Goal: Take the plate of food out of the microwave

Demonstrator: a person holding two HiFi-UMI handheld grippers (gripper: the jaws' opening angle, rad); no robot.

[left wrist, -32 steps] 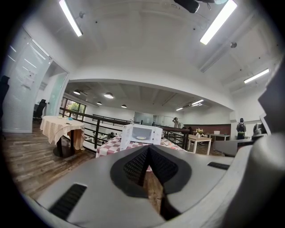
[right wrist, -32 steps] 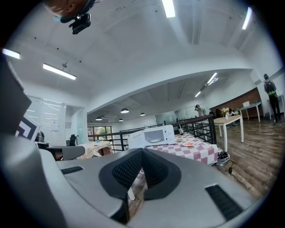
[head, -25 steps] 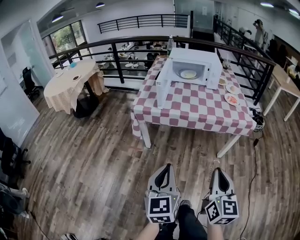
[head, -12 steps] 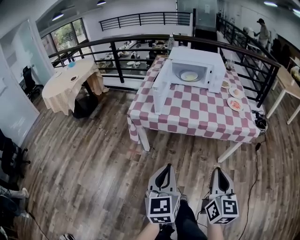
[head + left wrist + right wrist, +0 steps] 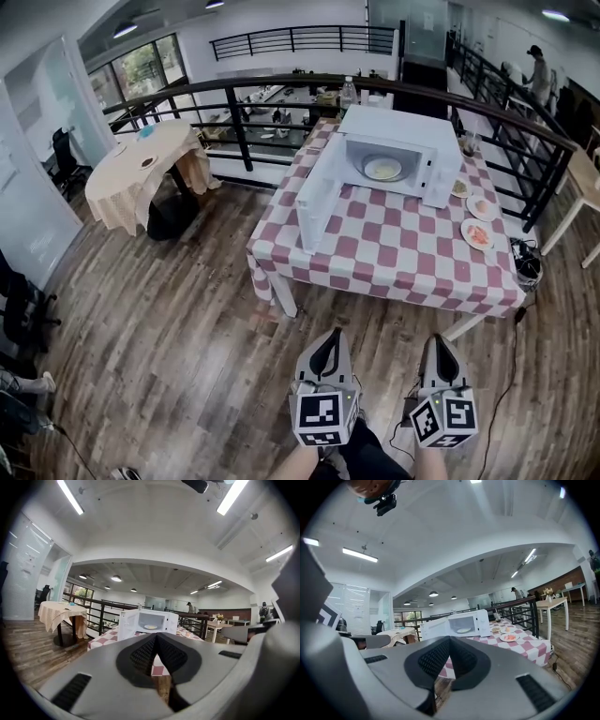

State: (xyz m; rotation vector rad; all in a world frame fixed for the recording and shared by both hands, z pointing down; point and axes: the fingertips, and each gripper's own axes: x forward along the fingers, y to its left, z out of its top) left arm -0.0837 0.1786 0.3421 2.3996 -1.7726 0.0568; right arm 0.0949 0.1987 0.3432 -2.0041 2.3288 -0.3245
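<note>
plate point(image 5: 382, 169) inside open microwave point(image 5: 398, 122); left claw point(image 5: 330, 333), right claw point(image 5: 439, 339) together, empty

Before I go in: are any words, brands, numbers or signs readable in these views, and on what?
No text reads clearly in any view.
Microwave: no brand or panel print legible, too small.
Sheet on the glass wall: too small to read.
Left gripper and right gripper cubes: black-and-white square patterns only, no letters or numbers.
</note>
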